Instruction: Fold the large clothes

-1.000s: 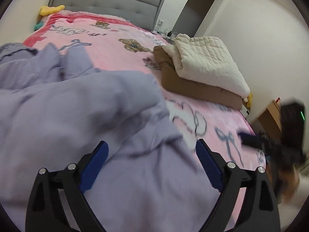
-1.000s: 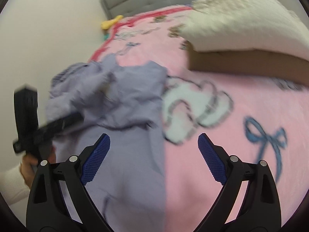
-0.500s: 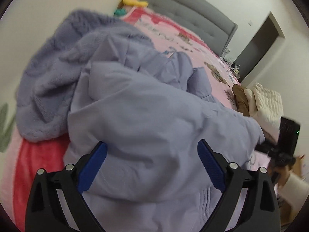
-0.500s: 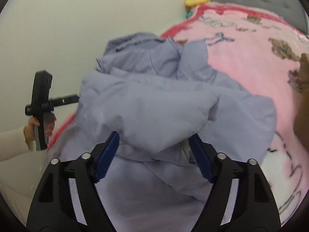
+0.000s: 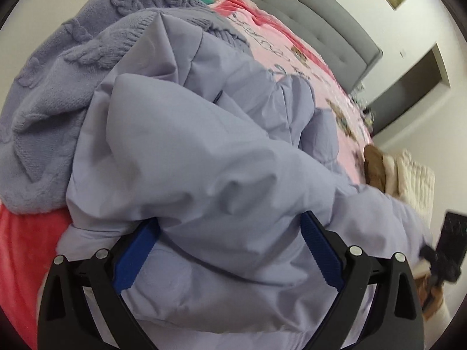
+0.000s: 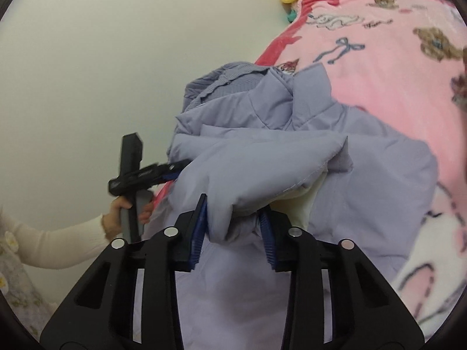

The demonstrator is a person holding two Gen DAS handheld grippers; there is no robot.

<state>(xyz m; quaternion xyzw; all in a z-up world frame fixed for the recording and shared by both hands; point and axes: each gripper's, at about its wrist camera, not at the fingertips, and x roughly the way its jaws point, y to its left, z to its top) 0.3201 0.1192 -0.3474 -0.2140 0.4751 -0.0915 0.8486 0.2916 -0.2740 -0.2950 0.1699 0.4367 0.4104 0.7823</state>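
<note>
A lilac padded jacket (image 6: pixel 292 157) is heaped near the left edge of the bed, on a pink blanket (image 6: pixel 394 67). A folded-over part of the jacket, with cream lining shown beneath it, is pinched between the blue pads of the right gripper (image 6: pixel 233 227), whose jaws are drawn close on the fabric. The left gripper (image 5: pixel 230 250) is held with its jaws spread wide, a puffed fold of the jacket (image 5: pixel 204 160) bulging between them without being clamped. A lilac cable-knit sweater (image 5: pixel 58 87) is bunched against the jacket's far side at the bed's left edge. Folded brown and cream bedding (image 5: pixel 394 172) is stacked towards the bed's right edge.
</note>
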